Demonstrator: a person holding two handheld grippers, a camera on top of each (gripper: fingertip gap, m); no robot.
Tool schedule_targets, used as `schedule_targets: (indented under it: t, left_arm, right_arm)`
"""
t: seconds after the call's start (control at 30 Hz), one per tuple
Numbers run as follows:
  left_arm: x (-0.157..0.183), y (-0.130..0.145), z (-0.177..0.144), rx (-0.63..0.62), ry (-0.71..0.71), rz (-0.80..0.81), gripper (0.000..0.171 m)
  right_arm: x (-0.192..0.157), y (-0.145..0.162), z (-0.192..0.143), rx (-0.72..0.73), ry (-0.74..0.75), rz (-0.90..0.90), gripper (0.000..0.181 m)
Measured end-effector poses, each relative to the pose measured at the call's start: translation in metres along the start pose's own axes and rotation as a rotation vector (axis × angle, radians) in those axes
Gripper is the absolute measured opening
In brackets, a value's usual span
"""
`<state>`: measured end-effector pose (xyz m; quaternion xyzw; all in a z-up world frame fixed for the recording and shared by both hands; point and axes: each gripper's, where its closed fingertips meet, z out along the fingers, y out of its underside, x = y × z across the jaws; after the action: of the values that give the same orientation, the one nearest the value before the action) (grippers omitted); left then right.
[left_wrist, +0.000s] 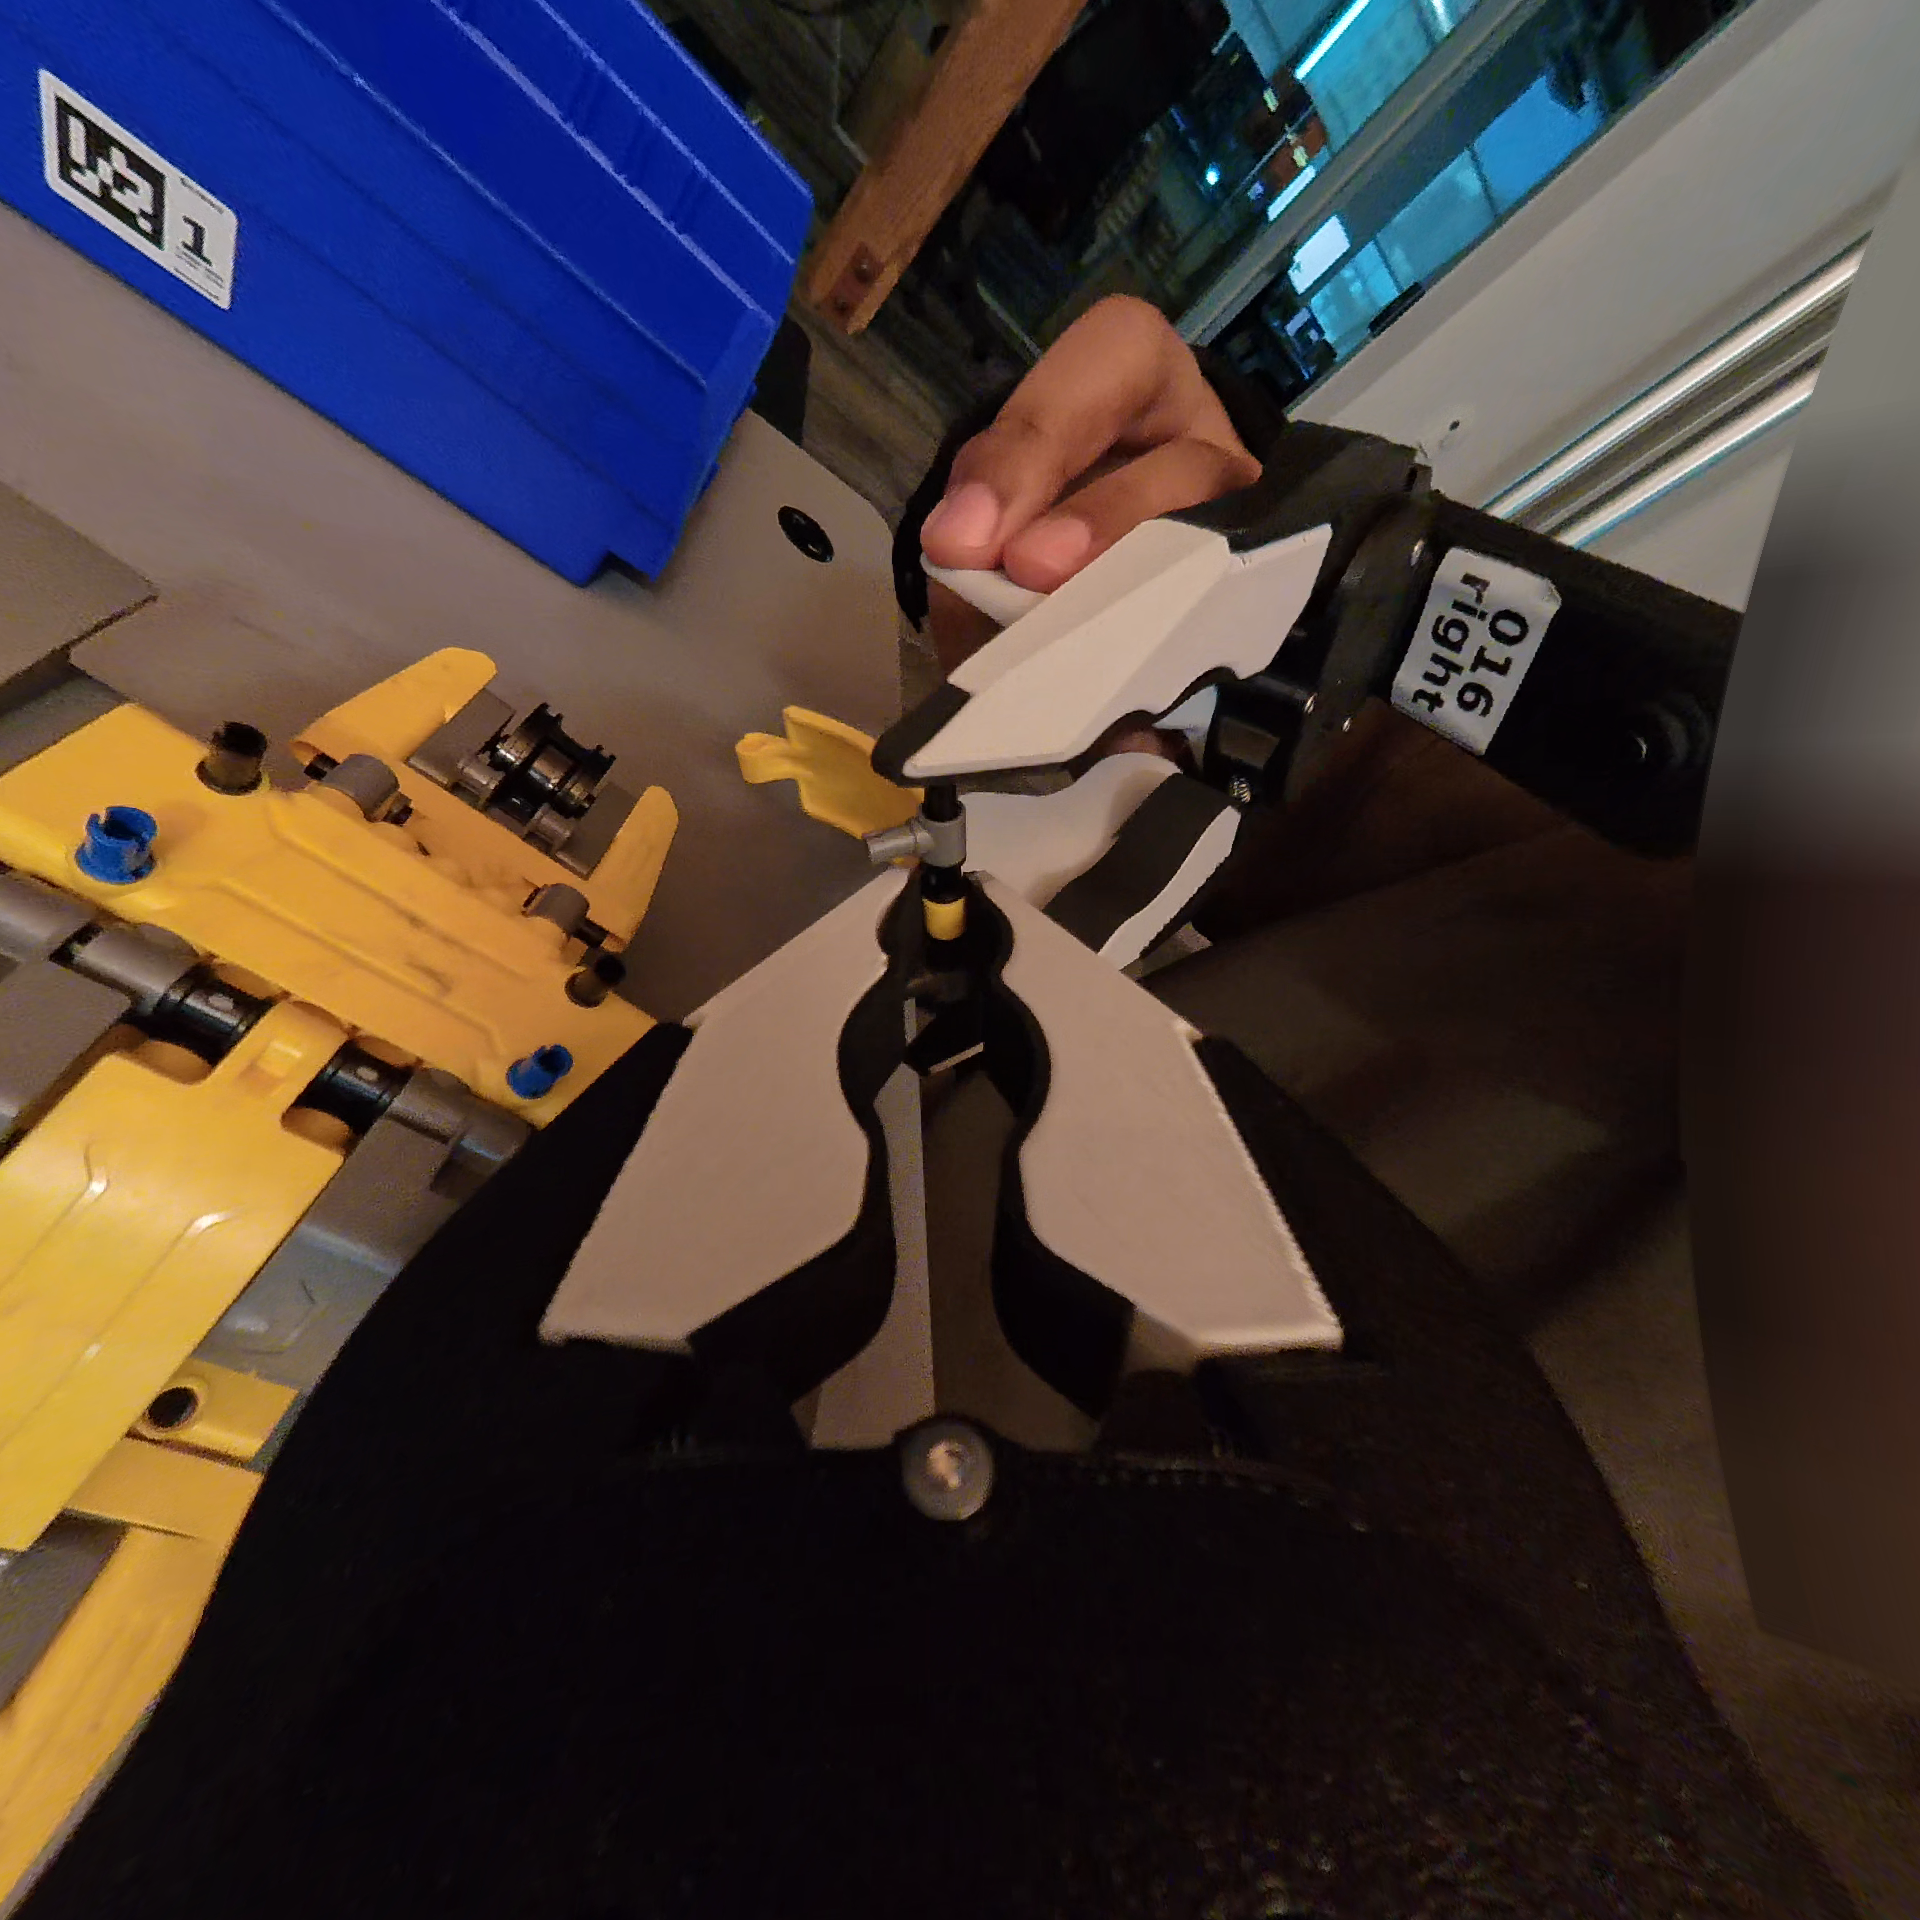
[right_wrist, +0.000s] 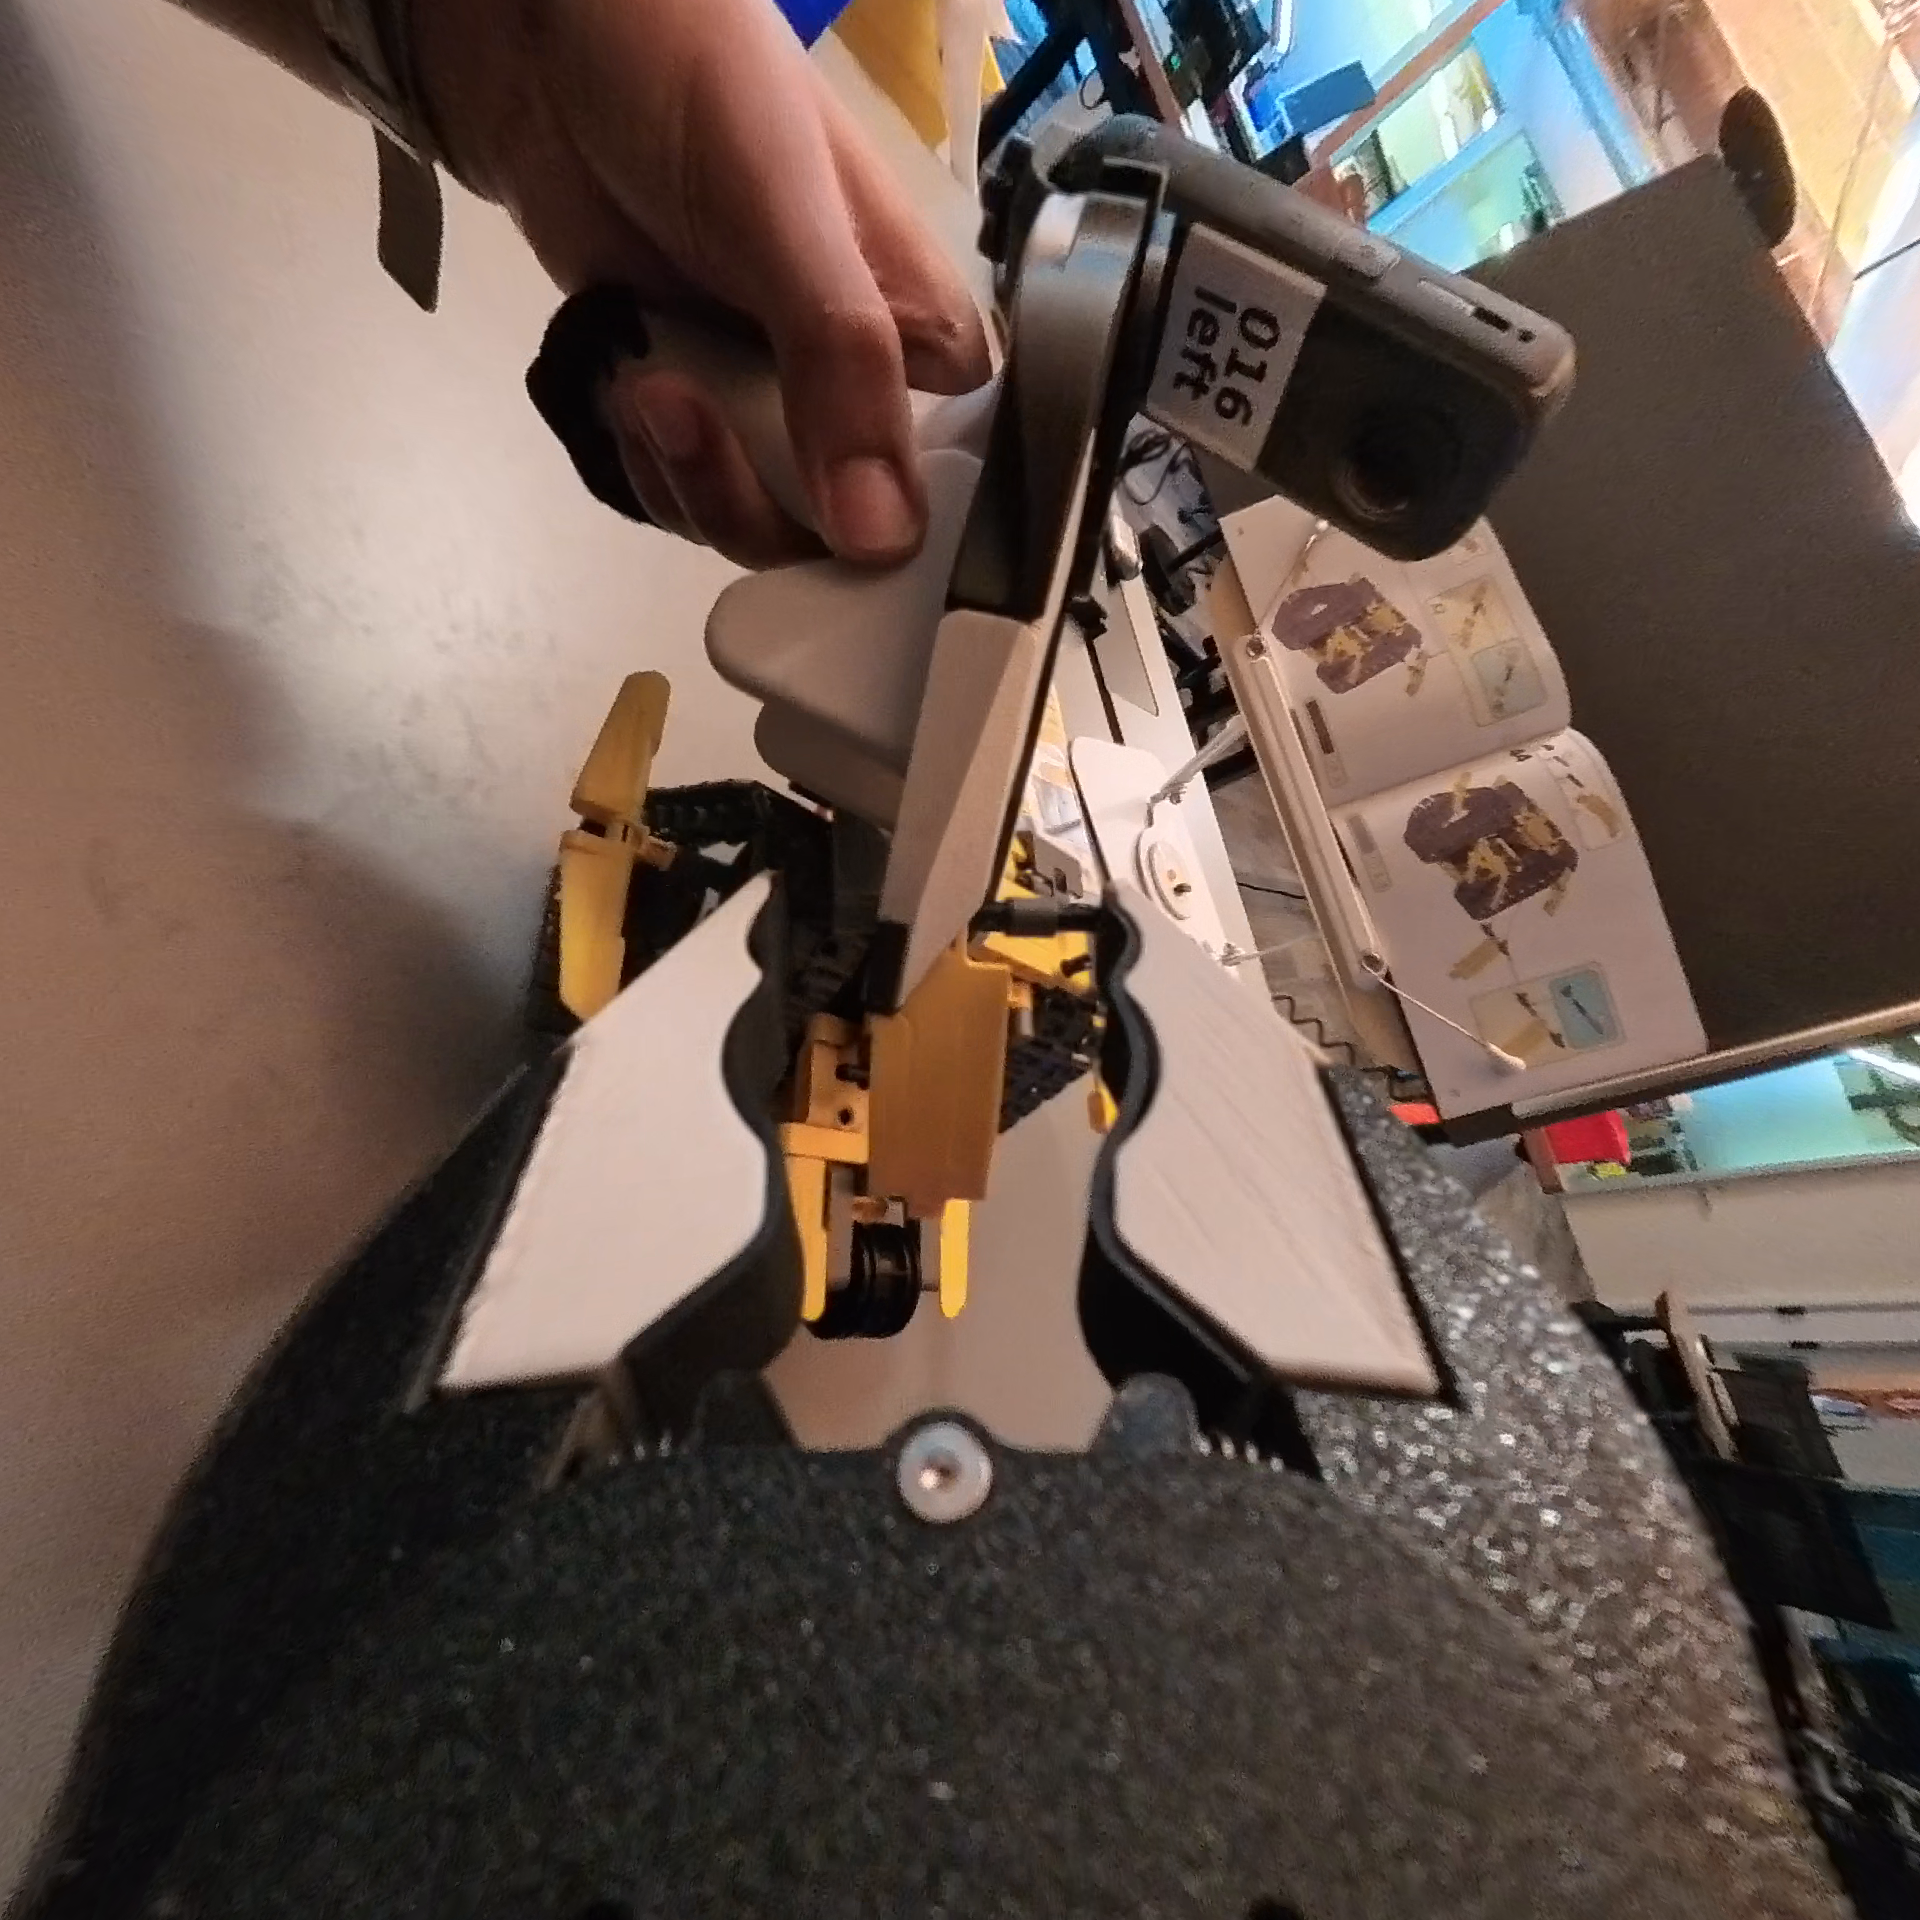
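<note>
We see a grey table (left_wrist: 312, 582) carrying a blue plastic bin (left_wrist: 436, 270) at the far left, with a white square-patterned sticker on its side. Near left lies a yellow and grey brick-built model (left_wrist: 291, 987) with blue pins and black axles showing.

Our left gripper (left_wrist: 943, 914) is closed on a thin black axle piece (left_wrist: 941, 894) that has a yellow band and a grey connector, held upright at the fingertips. Our right gripper (left_wrist: 940, 764) comes in from the right, a hand (left_wrist: 1081, 447) wrapped round its handle, and its tips sit right at the top of that axle. A small loose yellow piece (left_wrist: 821, 764) lies on the table just behind it.

In the right wrist view the right gripper's (right_wrist: 940, 914) white fingers (right_wrist: 644, 1122) stand well apart, with the left gripper's finger (right_wrist: 966, 790) reaching down between them; we cannot tell from either view whether they pinch the axle. Behind lies the yellow model (right_wrist: 904, 1101), black tracks along it.

To the right, an open instruction booklet (right_wrist: 1455, 810) stands propped up, with pictures of the model on its pages. Beyond are a pale wall (right_wrist: 208, 520) on the left and shelves, bright windows and clutter far off, too blurred to name.
</note>
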<state>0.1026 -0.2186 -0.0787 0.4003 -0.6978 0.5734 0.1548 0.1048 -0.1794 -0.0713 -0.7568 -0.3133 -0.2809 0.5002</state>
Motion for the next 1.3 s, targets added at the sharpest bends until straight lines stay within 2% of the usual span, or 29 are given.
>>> schedule_targets:
  t: [0.07, 0.13, 0.3, 0.43, 0.57, 0.67, 0.77, 0.9, 1.03, 1.17, 1.3]
  left_arm:
    - [0.003, -0.002, -0.002, 0.014, 0.015, 0.010, 0.005]
    - [0.012, -0.005, -0.005, 0.046, 0.070, -0.004, 0.023]
    - [0.015, -0.005, -0.009, 0.075, 0.115, -0.022, 0.019]
    - [0.018, -0.011, -0.023, 0.139, 0.183, -0.066, 0.032]
    - [0.009, -0.018, -0.042, 0.194, 0.091, -0.016, 0.033]
    - [0.008, -0.025, -0.057, 0.229, 0.037, 0.026, 0.033]
    - [-0.005, -0.032, -0.070, 0.256, -0.080, 0.092, 0.035]
    - [-0.028, -0.034, -0.082, 0.260, -0.224, 0.147, 0.038]
    - [-0.036, -0.028, -0.081, 0.238, -0.226, 0.132, 0.038]
    - [-0.043, -0.025, -0.078, 0.213, -0.238, 0.132, 0.039]
    - [-0.045, -0.028, -0.076, 0.215, -0.238, 0.145, 0.039]
  right_arm:
    - [0.001, -0.002, -0.001, 0.002, 0.015, 0.003, 0.058]
    - [0.004, -0.002, -0.002, 0.004, 0.033, 0.009, 0.058]
    - [0.004, -0.005, -0.004, 0.062, 0.019, 0.082, 0.058]
    - [0.016, -0.004, -0.007, 0.106, 0.047, 0.143, 0.058]
    - [0.027, 0.023, 0.000, 0.071, 0.016, 0.255, 0.057]
    - [0.030, 0.041, 0.011, 0.063, -0.062, 0.354, 0.058]
    - [0.029, 0.041, 0.022, 0.109, -0.158, 0.469, 0.058]
    - [0.023, 0.042, 0.040, 0.115, -0.230, 0.513, 0.058]
    - [0.020, 0.044, 0.044, 0.106, -0.280, 0.564, 0.058]
    - [0.013, 0.060, 0.045, 0.016, -0.302, 0.517, 0.058]
    - [0.012, 0.058, 0.046, 0.021, -0.312, 0.506, 0.058]
